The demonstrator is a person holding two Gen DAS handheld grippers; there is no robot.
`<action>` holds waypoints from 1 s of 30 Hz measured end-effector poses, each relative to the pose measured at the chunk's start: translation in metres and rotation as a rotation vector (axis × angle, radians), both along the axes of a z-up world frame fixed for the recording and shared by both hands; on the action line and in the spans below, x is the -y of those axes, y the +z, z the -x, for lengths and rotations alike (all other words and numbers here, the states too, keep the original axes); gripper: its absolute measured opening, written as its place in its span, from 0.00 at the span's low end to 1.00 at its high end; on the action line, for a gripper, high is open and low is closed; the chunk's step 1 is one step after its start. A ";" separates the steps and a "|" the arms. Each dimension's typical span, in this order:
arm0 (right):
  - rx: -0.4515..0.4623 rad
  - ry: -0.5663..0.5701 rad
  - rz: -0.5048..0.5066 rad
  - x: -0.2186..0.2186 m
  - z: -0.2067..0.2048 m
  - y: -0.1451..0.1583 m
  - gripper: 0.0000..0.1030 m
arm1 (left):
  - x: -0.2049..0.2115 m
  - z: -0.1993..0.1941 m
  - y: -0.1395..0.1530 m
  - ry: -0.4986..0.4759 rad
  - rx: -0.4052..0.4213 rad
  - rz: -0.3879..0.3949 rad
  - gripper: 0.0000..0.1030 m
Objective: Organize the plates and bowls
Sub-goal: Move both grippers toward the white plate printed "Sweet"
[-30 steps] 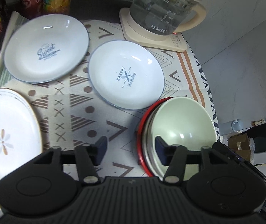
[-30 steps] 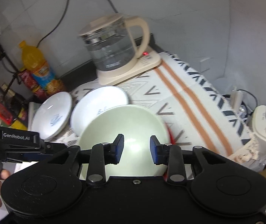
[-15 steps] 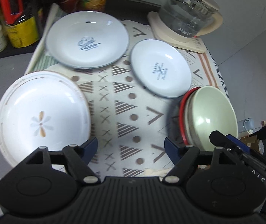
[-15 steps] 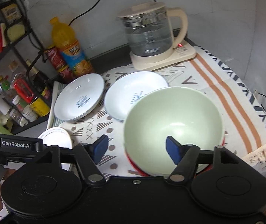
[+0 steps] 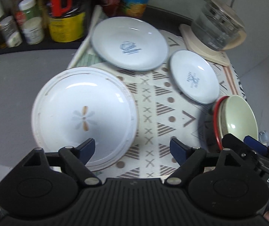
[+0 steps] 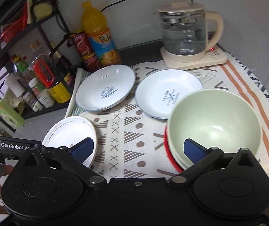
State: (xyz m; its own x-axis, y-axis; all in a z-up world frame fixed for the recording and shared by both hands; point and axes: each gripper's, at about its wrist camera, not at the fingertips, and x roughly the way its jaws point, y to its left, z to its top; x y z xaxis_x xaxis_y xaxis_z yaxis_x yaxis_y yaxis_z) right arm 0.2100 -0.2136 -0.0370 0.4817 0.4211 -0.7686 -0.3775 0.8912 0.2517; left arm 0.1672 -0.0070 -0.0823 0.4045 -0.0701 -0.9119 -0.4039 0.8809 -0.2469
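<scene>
While both sets of jaws have just been opening, the left gripper hangs spread and empty over the flower plate at near left. Further right lie the big script plate and bakery plate. The right gripper gapes empty beside the stacked green bowl at near right.

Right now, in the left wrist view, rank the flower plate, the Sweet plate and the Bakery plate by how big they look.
1. Flower plate, largest, though nearest the camera, so partly unsure.
2. Sweet plate.
3. Bakery plate, clearly smallest.
</scene>
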 end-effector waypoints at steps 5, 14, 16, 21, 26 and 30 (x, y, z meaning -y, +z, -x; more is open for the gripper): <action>-0.008 0.032 0.014 -0.013 0.004 0.001 1.00 | -0.017 0.015 -0.002 0.024 -0.006 -0.011 0.83; -0.014 0.100 0.036 -0.033 0.008 0.002 1.00 | -0.043 0.040 -0.007 0.105 -0.004 0.024 0.83; -0.018 0.120 0.040 -0.038 0.009 0.000 1.00 | -0.046 0.045 -0.008 0.118 -0.007 0.020 0.83; -0.037 0.167 0.047 -0.052 0.008 -0.004 1.00 | -0.056 0.054 -0.010 0.159 -0.023 0.011 0.83; -0.043 0.217 0.060 -0.065 0.001 -0.008 1.00 | -0.065 0.055 -0.013 0.209 -0.041 -0.010 0.86; -0.048 0.242 0.064 -0.072 -0.010 -0.009 1.00 | -0.073 0.053 -0.010 0.252 -0.044 -0.010 0.88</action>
